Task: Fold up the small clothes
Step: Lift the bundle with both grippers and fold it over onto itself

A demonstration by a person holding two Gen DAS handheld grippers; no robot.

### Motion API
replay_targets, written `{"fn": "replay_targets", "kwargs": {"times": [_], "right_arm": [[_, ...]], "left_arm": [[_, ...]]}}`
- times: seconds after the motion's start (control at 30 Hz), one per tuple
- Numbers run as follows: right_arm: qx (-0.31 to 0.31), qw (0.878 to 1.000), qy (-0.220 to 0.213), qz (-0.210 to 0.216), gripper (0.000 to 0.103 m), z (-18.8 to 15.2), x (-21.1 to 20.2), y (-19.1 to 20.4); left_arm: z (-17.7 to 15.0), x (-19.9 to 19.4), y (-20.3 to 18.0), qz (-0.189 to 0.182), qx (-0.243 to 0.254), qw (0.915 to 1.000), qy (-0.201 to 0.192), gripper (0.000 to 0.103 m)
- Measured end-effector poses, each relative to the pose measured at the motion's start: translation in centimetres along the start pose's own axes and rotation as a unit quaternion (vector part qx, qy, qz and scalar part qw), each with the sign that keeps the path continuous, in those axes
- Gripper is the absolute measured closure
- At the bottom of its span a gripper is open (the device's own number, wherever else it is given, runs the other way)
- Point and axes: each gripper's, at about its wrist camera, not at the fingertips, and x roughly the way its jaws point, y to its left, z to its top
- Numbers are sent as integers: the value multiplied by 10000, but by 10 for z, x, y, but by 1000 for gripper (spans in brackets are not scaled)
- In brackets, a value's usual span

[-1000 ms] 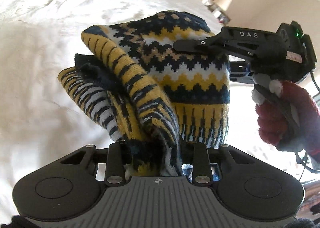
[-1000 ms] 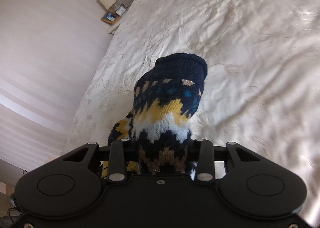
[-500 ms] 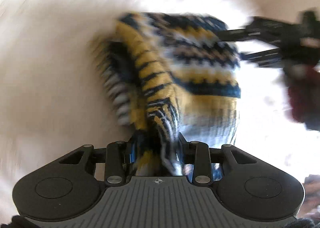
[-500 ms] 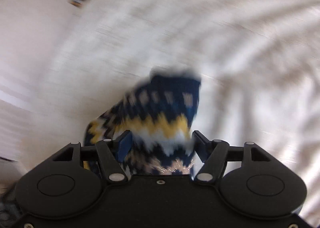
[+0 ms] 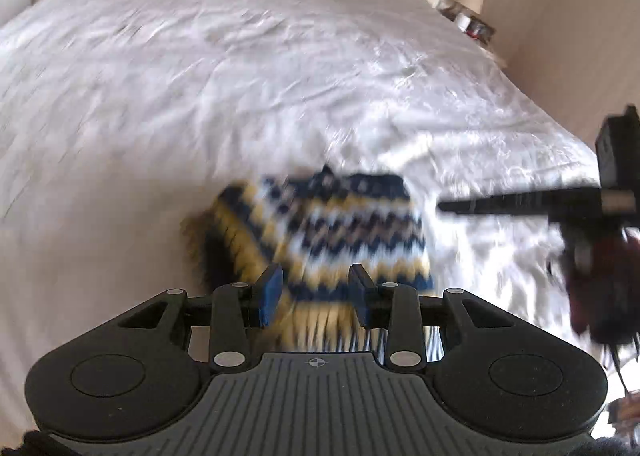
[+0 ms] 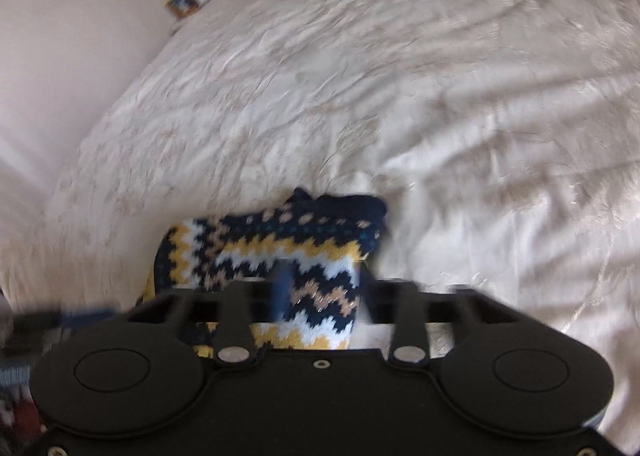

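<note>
Black left gripper (image 5: 316, 292) and right gripper (image 6: 320, 288) both look spread, blur permitting, around the navy, yellow and white zigzag-knit sock bundle (image 5: 324, 232) lying on the white bedspread (image 5: 200, 96), so back out straight without snagging yarn.

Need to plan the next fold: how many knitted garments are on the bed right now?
1. A navy, yellow and white knitted garment lies bunched on the white bedspread, just ahead of both open grippers. Blur and its folds could hide a second piece.
</note>
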Motion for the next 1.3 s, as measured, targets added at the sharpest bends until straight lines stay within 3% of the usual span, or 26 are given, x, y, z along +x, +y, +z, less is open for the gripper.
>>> {"fn": "replay_targets", "kwargs": {"times": [0.17,0.33,0.47,0.57,0.67,0.77,0.83,1.0,1.13,1.3], "right_arm": [[-341,9993,151,-34,73,-5,13,13],[-429,9975,548,-96,73,-4,46,19],[-854,9917,926,-272,74,-6,81,28],[-962,9907,903,-335,76,-5,90,30],[-885,9922,824,-296,75,-3,81,26],[-840,9950,481,-236,57,-6,56,28],[-853,9957,261,-240,37,-13,38,28],[-1054,9937,134,-354,37,-39,11,37],[-1085,9922,411,-451,37,-55,18,42],[-1106,9892,770,-574,35,-61,38,38]], "left_arm": [[21,48,2,275,113,9995,73,68],[9,75,43,917,36,9935,669,65],[6,76,58,858,-15,9935,741,64],[7,81,55,921,184,9924,793,63],[10,77,60,830,0,9934,786,63],[15,69,53,860,111,9942,630,62],[17,56,43,899,239,9939,594,62],[7,28,17,885,226,9941,583,50],[-8,42,10,1155,285,9889,892,48],[-20,58,19,1309,134,9851,1103,31]]}}
